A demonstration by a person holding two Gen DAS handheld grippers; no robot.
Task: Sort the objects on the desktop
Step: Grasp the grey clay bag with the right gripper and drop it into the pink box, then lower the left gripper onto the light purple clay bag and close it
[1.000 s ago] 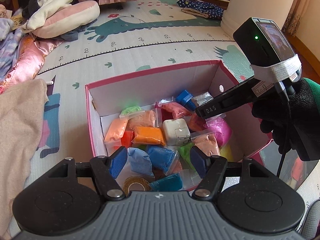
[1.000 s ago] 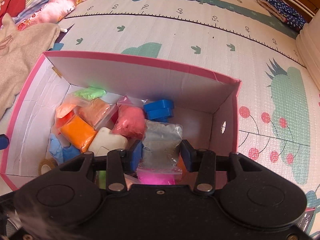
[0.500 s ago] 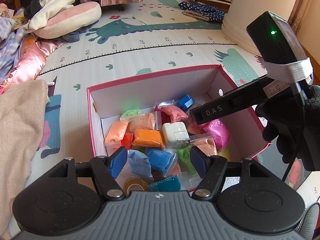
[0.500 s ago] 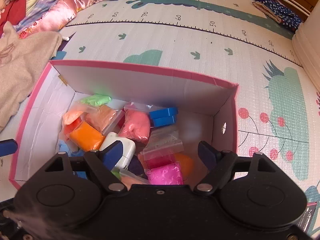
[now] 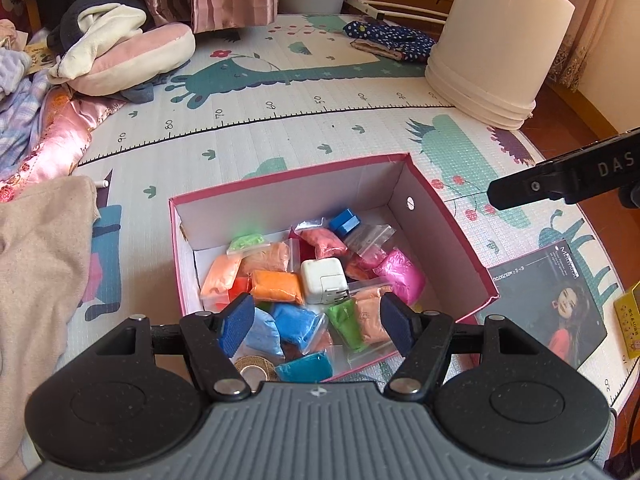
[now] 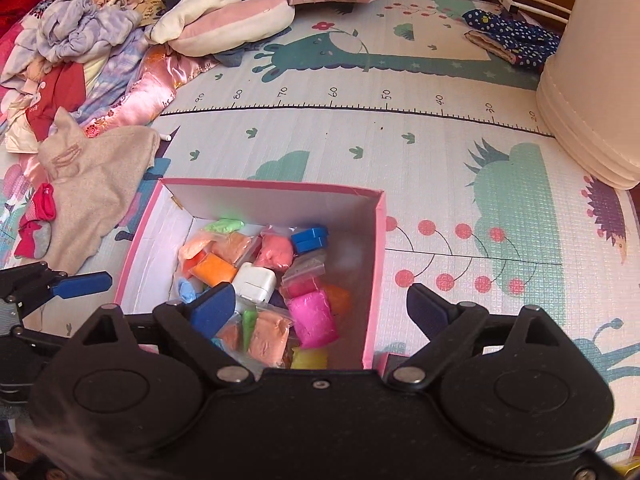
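Note:
A pink-edged cardboard box (image 5: 452,236) sits on the play mat and shows in the right wrist view (image 6: 378,240) too. It holds several coloured clay bags, a white charger (image 5: 323,280), a blue block (image 5: 345,221) and a tape roll (image 5: 254,365). A clear bag (image 6: 306,266) lies among them. My left gripper (image 5: 314,326) is open and empty above the box's near edge. My right gripper (image 6: 320,310) is open and empty, raised above the box's right wall. Its body (image 5: 568,178) shows at the right of the left wrist view.
A white bucket (image 5: 500,52) stands at the far right. A beige cloth (image 5: 36,264) and a pile of clothes and cushions (image 6: 120,40) lie to the left. A printed card (image 5: 556,300) lies right of the box. A dotted blue cloth (image 6: 512,38) lies at the back.
My right gripper opened, dropped the clear bag into the box, and rose up and back to the right. My left gripper also pulled back a little.

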